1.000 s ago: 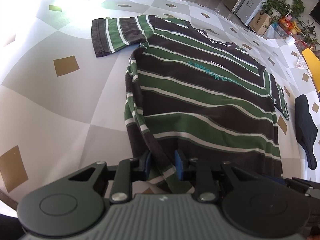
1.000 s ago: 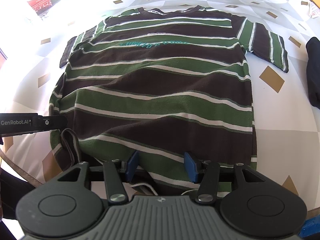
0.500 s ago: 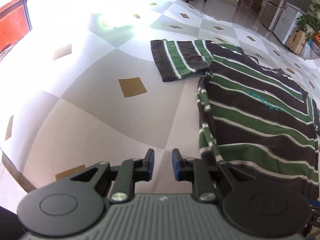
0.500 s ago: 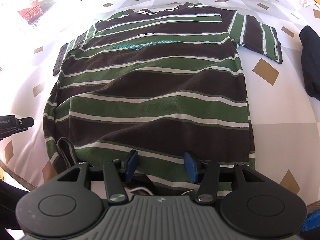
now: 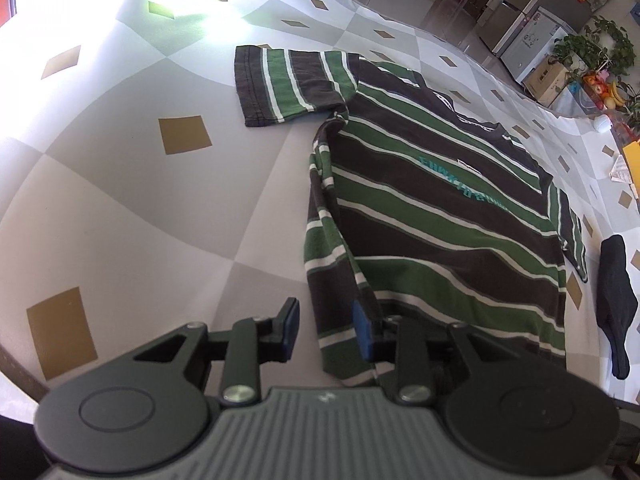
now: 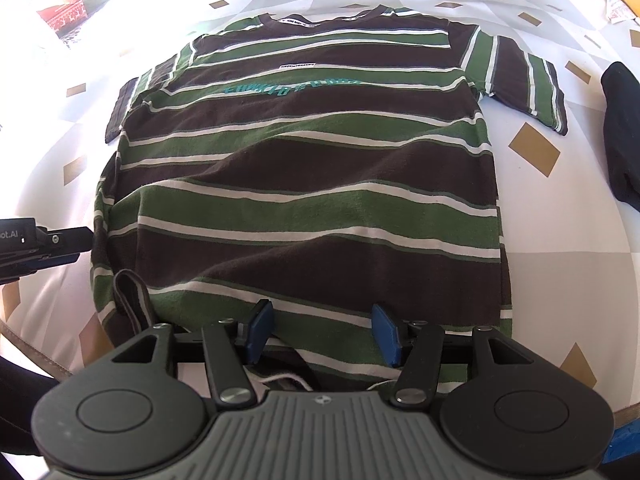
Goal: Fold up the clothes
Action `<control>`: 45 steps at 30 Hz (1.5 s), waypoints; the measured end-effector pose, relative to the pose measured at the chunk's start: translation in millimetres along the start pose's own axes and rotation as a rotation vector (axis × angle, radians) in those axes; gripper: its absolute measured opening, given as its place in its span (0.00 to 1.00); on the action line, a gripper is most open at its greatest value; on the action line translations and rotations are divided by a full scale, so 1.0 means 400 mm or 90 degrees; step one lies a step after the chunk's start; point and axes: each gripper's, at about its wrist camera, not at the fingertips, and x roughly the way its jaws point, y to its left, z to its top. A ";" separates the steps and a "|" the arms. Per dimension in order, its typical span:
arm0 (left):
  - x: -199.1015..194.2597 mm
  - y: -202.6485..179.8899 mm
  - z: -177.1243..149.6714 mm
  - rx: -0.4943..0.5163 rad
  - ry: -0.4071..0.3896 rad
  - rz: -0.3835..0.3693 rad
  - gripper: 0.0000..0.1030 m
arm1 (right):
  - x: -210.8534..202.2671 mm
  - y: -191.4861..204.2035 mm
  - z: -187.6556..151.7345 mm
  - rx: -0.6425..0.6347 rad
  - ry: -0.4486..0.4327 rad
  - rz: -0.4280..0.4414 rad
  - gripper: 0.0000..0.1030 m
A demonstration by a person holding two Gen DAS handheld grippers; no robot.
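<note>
Step in hand, as judged: the striped T-shirt (image 6: 304, 184) lies spread face up on the bench (image 5: 120, 200), still unfolded, and both tongs are being positioned at its hem for the first fold.

Left wrist view: the left tongs (image 5: 326, 330) sit at lower centre of the frame. Their jaws are opening. The left pad stands over bare bench; the right pad lies at the shirt's side edge. The hem corner is between the jaws, not pinched. The shirt runs from there toward the upper right, one sleeve (image 5: 288, 84) flat at upper centre.

Right wrist view: the right tongs (image 6: 322, 332) sit at lower centre, jaws opening and apart, straddling the hem without pressing it.

Next move, as judged: close each pair on the hem, then lift it toward the collar (image 6: 332, 18).
</note>
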 end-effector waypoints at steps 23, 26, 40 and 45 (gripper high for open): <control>0.036 -0.069 -0.004 0.001 0.030 0.006 0.25 | 0.000 0.009 -0.006 -0.024 -0.002 -0.010 0.53; 0.041 -0.083 -0.007 0.010 0.035 0.010 0.25 | 0.000 0.008 -0.006 -0.024 -0.002 -0.009 0.53; 0.026 -0.039 -0.008 0.037 -0.001 0.100 0.07 | 0.001 0.002 -0.005 -0.012 0.001 0.000 0.53; 0.020 0.025 -0.001 -0.001 -0.010 0.136 0.07 | 0.003 -0.004 -0.004 -0.004 -0.002 -0.028 0.53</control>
